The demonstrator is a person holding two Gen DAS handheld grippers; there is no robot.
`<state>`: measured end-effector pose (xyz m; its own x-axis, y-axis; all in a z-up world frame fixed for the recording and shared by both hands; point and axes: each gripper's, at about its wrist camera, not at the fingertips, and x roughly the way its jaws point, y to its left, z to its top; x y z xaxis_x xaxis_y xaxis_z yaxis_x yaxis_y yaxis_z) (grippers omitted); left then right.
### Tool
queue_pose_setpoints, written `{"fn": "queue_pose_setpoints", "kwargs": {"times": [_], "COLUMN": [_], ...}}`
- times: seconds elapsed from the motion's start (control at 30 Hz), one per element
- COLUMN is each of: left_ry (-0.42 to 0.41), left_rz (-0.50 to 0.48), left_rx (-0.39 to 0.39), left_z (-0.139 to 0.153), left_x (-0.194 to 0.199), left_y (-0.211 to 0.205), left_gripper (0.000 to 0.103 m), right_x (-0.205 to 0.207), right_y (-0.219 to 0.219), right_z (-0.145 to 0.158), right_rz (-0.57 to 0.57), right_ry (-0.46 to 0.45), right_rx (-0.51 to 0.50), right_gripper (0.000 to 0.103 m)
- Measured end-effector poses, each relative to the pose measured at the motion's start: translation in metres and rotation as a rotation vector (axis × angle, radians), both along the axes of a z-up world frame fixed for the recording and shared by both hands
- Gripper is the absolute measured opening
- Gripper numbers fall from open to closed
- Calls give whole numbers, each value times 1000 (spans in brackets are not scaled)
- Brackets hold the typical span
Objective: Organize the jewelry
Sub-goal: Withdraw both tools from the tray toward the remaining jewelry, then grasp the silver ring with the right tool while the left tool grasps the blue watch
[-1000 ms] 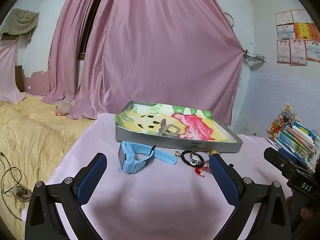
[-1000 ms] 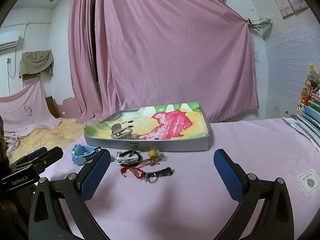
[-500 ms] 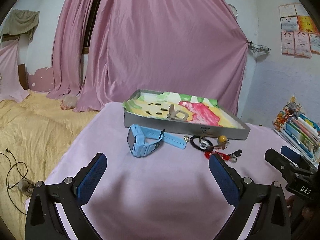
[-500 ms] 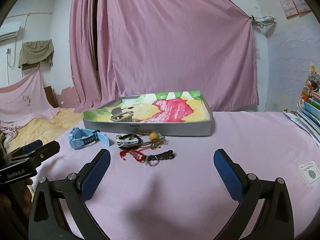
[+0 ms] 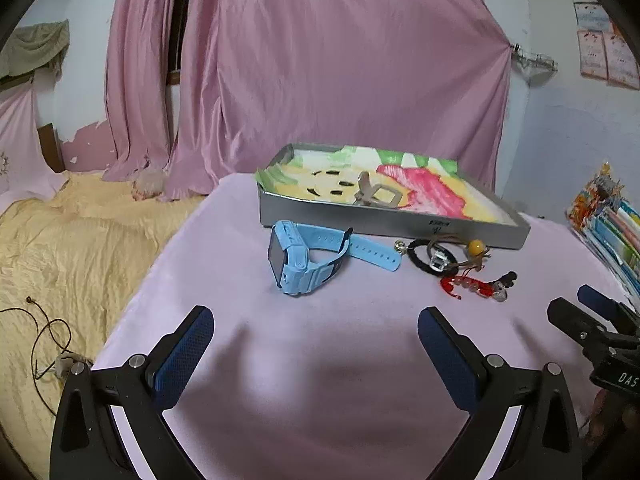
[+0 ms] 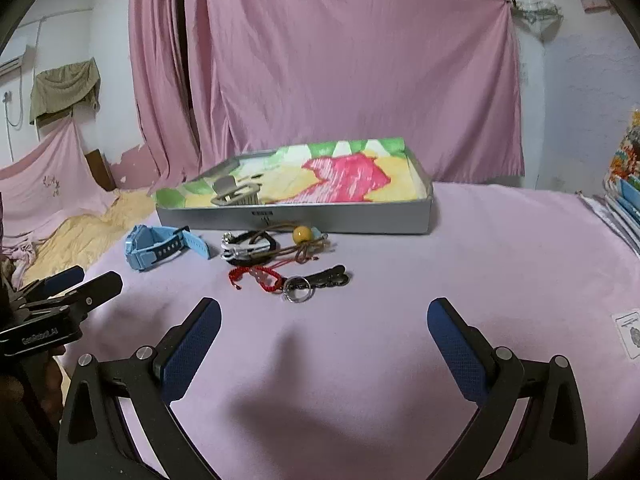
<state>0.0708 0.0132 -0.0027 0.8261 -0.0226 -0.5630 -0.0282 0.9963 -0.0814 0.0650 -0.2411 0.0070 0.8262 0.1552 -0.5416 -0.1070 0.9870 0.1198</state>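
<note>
Left hand-held gripper [image 5: 316,326] agape, blue watch [image 5: 298,258] just ahead

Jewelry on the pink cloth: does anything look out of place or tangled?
Yes. Only a metal watch lies in the tray. The blue watch, black bracelet, amber bead cord, red bracelet and key ring sit outside, with the bracelets and cord overlapping.

Both wrist views look low across the pink counter [image 5: 320,360] toward the grey tray [image 5: 392,226], sharing it mid-frame; each catches the other gripper at a lower frame edge.
</note>
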Motion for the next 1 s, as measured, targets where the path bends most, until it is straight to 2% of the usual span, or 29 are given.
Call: {"fn": "queue_pose_setpoints", "kwargs": {"times": [0.27,0.33,0.4,0.47,0.53,0.63,0.7,0.77,0.9,1.0], "left_ry": [47,55,64,83,106,130,140,152,173,187], "left_rz": [25,30,32,37,32,20,8,4,-11,-13], "left_rx": [-15,1,12,22,37,34,28,28,33,39], "left_z": [3,4,5,5,4,2,1,0,-3,-5], "left_x": [26,33,39,45,52,58,61,65,72,75], "left_y": [7,8,8,9,8,8,8,9,6,4], "left_gripper": [102,102,102,102,95,91,84,80,71,67], "right_x": [27,33,38,43,47,55,59,61,66,68], "right_y": [2,5,12,17,21,25,26,27,30,31], "right_z": [-8,-9,-10,-11,-11,-11,-11,-11,-10,-10], "right_rz": [44,57,73,85,100,110,112,112,118,127], "right_ry": [136,154,177,200,212,240,255,264,277,279], "right_rx": [36,25,-2,-26,-45,-71,-75,-77,-95,-94], "right_gripper": [101,96,82,79,71,59,47,47,36,33]}}
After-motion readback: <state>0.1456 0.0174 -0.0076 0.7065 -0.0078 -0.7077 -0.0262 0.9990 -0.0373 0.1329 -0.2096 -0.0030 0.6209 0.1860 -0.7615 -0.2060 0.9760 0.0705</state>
